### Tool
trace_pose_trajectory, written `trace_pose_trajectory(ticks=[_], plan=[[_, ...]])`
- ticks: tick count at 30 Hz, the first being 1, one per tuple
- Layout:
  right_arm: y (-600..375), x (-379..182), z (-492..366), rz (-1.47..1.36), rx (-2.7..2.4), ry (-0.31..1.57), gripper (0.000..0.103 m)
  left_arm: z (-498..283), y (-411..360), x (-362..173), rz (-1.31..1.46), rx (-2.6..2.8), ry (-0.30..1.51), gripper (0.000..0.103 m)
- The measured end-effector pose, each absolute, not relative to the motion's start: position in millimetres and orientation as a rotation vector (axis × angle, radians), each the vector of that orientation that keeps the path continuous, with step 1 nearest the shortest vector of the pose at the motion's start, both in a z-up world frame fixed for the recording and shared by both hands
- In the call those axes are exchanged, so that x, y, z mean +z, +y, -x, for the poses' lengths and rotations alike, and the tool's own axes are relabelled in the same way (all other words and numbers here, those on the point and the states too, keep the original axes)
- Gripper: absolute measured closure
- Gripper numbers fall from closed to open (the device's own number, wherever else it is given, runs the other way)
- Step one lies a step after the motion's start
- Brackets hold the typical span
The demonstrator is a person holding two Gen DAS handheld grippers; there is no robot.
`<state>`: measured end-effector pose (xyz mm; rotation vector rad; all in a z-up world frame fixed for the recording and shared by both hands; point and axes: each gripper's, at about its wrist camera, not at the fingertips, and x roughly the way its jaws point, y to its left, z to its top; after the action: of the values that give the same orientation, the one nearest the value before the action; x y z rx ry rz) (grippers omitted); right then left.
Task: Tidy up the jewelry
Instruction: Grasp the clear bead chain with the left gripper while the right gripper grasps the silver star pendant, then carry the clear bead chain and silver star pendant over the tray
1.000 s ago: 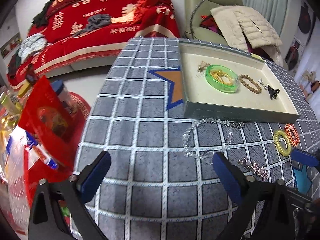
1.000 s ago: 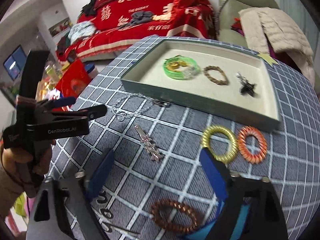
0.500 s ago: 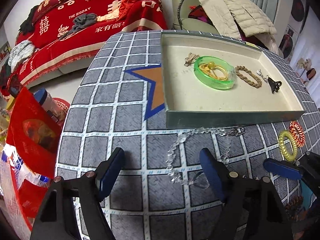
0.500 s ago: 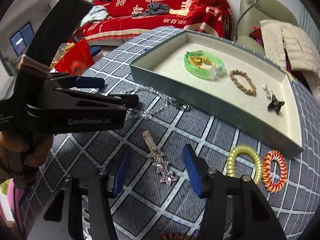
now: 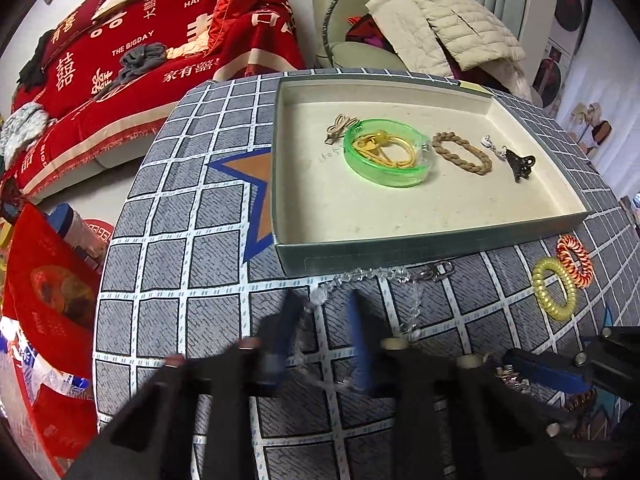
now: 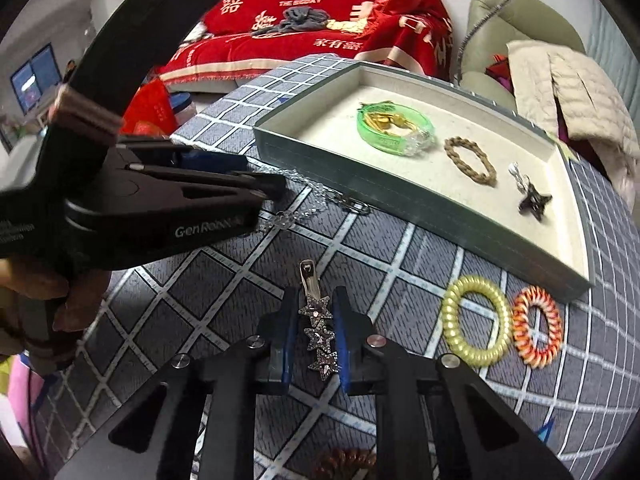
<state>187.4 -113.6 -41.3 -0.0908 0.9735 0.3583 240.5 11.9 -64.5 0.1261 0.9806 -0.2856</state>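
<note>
Right tool [image 6: 316, 336] narrowed around star hairclip [image 6: 318, 332]; left tool [image 5: 326, 332] half-closed astride crystal chain [image 5: 360, 276].

Glossy translucent green plastic bangle [image 5: 387, 153] on the tray's matt paper lining [image 5: 360, 208].

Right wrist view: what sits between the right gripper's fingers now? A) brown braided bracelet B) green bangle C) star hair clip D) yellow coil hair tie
C: the star hair clip lies on the tablecloth between the right gripper fingers, which flank it closely; the yellow coil hair tie lies off to the right beside the tray.
</note>
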Motion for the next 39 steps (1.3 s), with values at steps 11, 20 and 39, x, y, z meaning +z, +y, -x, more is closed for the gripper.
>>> trace_pose_trajectory(ticks=[11,20,39], plan=[[-149.4,-13.6,-169.2,-0.085,0.343,0.943,0.084,-220.5,28.3,-49.5,-0.010,-0.286,0.964,0.077],[-170.3,0.7,-158.2,-0.170,0.329,0.918,0.084,-199.5,35.5,-22.0,0.052,-0.309,0.913,0.077],[-198.7,23.2,-143.3,-0.246,0.302,0.865,0.084,-172.2,31.4,22.1,0.046,-0.343,0.832,0.077]])
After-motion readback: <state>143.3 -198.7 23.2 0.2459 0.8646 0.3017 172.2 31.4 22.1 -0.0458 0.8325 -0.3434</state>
